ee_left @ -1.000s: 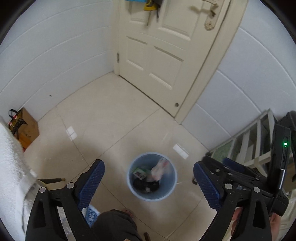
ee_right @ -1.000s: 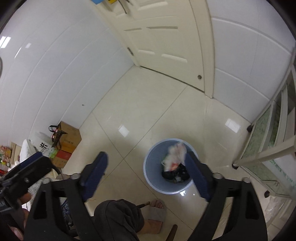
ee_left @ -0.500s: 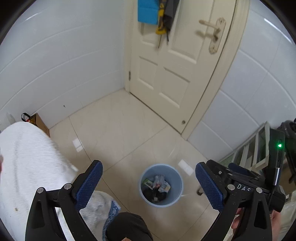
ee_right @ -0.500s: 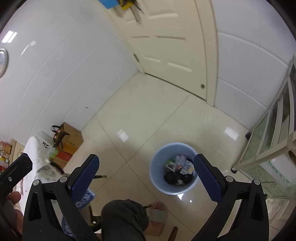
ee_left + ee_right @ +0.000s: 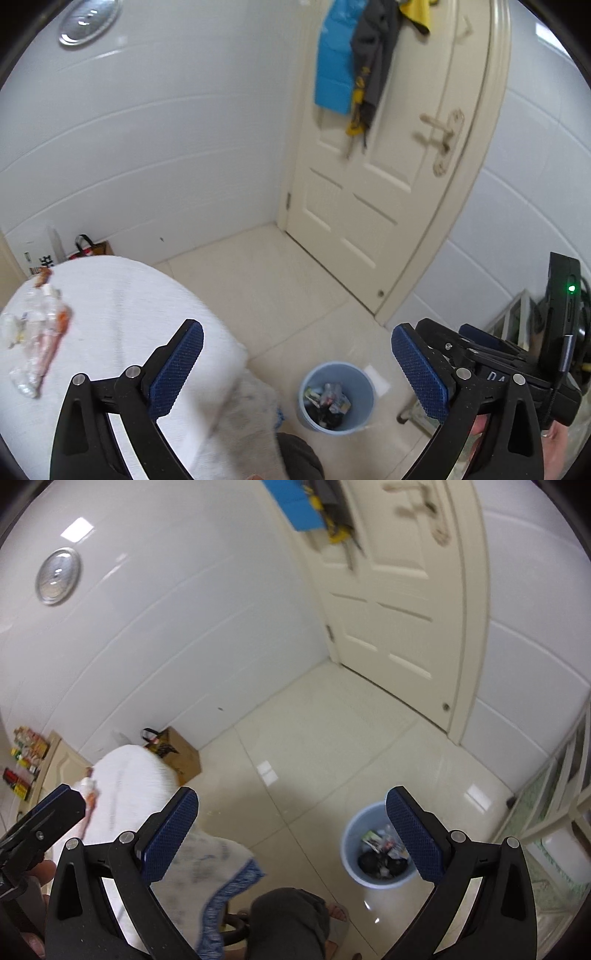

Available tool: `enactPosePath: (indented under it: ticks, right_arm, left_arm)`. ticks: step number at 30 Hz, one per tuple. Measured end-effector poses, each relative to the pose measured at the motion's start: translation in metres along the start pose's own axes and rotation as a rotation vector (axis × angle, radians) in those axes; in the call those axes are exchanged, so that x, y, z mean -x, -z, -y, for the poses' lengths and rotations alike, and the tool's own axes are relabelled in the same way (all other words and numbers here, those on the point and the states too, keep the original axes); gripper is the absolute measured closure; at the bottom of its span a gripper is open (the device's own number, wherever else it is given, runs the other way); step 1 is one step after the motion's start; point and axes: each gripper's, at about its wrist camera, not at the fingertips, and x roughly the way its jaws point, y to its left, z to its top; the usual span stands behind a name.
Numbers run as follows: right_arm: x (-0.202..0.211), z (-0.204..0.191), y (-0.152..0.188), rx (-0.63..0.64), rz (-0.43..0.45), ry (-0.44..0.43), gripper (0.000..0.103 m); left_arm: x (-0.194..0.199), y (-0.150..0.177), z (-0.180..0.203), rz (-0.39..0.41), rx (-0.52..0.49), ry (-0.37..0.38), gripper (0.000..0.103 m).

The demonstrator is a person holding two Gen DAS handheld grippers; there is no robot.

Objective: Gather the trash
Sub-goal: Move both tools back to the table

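1. Blue-padded left tongs are spread wide with nothing between the pads; floor and bin show through the gap. Released.
2. Right tongs likewise: pads far apart, nothing held. The right pad overlaps the bin in that view, but that looks like line of sight only, no contact.
3. Light-blue trash bin stands on the tiled floor just past the tabletop edge, by the person's knee and sandalled foot. Placement makes sense: it sits close below the work area for easy dropping. It already holds wrappers and a dark item, well below the rim.
4. Remaining trash lies on the white-clothed tabletop, toward the left of the left wrist view: a clear crumpled plastic wrapper with orange-red parts, plus small white scraps. Exact item types are too blurred to tell.
5. Both tongs point down-forward above tabletop height, empty. My read: one is about to go for the wrapper pile. Left is the nearer candidate.
6. Risk: thin film lies flat on cloth, so the pads may pinch the cloth along with it. Approach low and grab a raised crumple.
7. Door with hanging clothes and a brown bag by the wall are well apart from the work, irrelevant.
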Motion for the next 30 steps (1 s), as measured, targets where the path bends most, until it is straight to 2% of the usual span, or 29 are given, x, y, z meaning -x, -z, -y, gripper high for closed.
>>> enactPosePath:
  ticks: [8,19,22,30]
  right_arm:
    - [0.019,-0.089,0.002,0.147,0.041,-0.093,0.0]
    - [0.033,-0.206,0.033,0.342,0.077,-0.226,0.0]
    - [0.027,-0.226,0.04,0.37,0.071,-0.251,0.0]
    - [-0.001,-0.256,0.057,0.42,0.006,-0.278,0.0]
  left_arm:
    - [0.087,0.041,-0.055,0.11,0.08,-0.061,0.001]
    - [0.171,0.114,-0.115,0.22,0.166,-0.25,0.001]
    - [0.181,0.133,-0.126,0.219,0.193,-0.288,0.001]
    - [0.159,0.155,-0.157,0.139,0.248,-0.342,0.001]
